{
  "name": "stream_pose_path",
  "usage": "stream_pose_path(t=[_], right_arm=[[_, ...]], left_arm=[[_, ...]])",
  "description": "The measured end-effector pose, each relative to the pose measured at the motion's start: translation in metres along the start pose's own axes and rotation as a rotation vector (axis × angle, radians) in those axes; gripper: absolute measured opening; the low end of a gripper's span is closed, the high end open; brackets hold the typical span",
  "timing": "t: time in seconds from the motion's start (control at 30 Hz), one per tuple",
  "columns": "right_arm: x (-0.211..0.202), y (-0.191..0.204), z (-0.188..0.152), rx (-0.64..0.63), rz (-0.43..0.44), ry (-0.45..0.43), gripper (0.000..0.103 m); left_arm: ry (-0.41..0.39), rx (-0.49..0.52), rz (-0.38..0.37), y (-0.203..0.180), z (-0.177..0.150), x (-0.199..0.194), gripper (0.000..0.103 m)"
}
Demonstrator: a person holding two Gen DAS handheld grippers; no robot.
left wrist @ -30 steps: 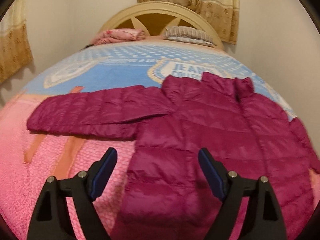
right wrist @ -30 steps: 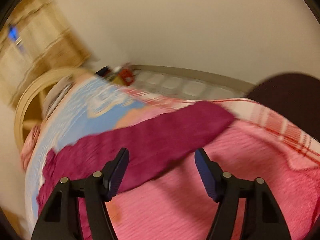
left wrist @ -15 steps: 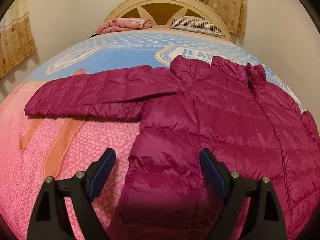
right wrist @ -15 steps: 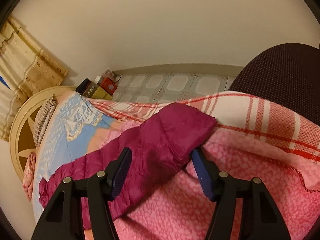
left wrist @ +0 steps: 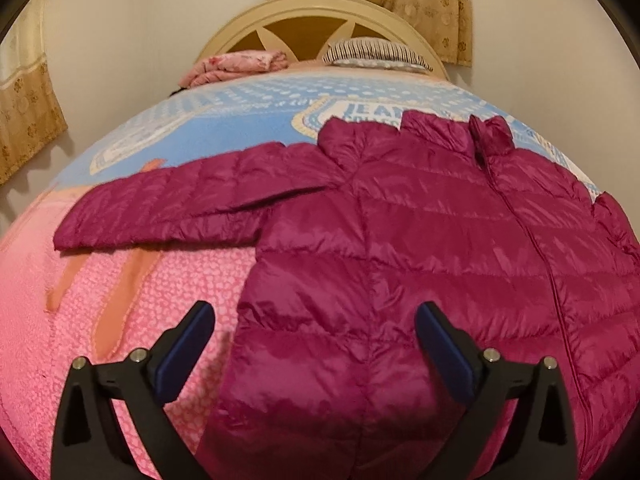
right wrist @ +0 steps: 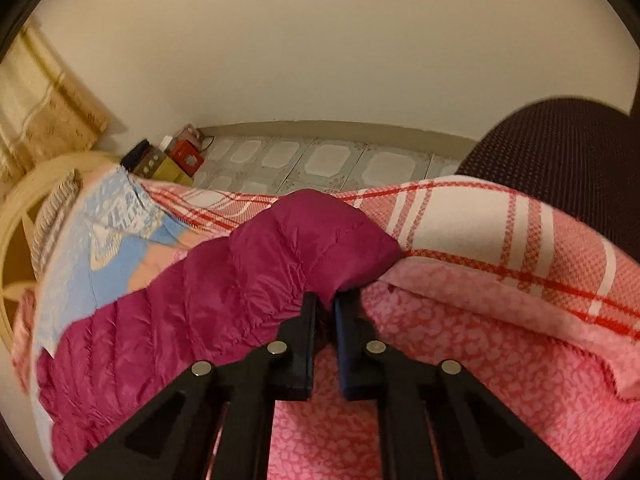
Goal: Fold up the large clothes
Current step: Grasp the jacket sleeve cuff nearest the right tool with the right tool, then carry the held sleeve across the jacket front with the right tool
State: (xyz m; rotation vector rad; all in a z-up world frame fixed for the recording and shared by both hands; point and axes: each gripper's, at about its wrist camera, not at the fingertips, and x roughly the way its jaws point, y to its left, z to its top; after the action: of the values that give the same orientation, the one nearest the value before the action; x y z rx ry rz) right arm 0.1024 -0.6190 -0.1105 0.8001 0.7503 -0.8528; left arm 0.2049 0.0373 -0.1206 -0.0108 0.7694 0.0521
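Puffer jacket flat, 0 folds done. Your right gripper clenches its sleeve cuff, centre frame; left gripper gapes, empty.

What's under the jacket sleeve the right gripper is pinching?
The pink bedspread lies under the magenta sleeve; beyond its cuff is a red plaid blanket. Whatever lies directly under the sleeve is covered.

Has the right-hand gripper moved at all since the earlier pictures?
Yes. The right gripper has come closer to the jacket's sleeve end, which lies against the plaid blanket; its jaws have just been closing and now pinch the cuff.
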Motion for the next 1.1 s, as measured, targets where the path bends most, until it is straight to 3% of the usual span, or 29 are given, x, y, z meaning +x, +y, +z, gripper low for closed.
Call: stream_pose_path(t=[0.13,0.27,0.4,0.53,0.7,0.83,0.97,1.1], right_arm=[[-0.036,0.019,0.0,-0.122,0.032,-0.102,0.006],[-0.103,0.067,-0.009,-0.316,0.087,-0.256,0.005],[-0.166,0.129,-0.036,-0.476,0.2,-0.354,0.005],[-0.21,0.195,-0.086,-0.63,0.359,-0.376,0.005],[-0.235,0.276,-0.173,-0.802,0.558,-0.332,0.005],[-0.226,0.332,-0.25,-0.929,0.692,-0.242,0.005],[-0.185,0.372,-0.296,-0.963,0.841,-0.027,0.005],[-0.147,0.396,-0.339,-1.005,0.905,0.157,0.005]], left_arm=[[0.04,-0.076,-0.079,0.012,-0.004,0.004,0.103],[0.04,-0.205,-0.18,0.033,-0.009,0.003,0.103],[0.027,-0.225,-0.176,0.033,-0.012,-0.001,0.103],[0.02,-0.228,-0.171,0.034,-0.012,-0.002,0.103],[0.007,-0.268,-0.197,0.046,-0.015,-0.004,0.103],[0.005,-0.285,-0.214,0.049,-0.017,-0.004,0.103],[0.003,-0.289,-0.221,0.051,-0.017,-0.004,0.103],[0.005,-0.295,-0.228,0.053,-0.018,-0.003,0.103]])
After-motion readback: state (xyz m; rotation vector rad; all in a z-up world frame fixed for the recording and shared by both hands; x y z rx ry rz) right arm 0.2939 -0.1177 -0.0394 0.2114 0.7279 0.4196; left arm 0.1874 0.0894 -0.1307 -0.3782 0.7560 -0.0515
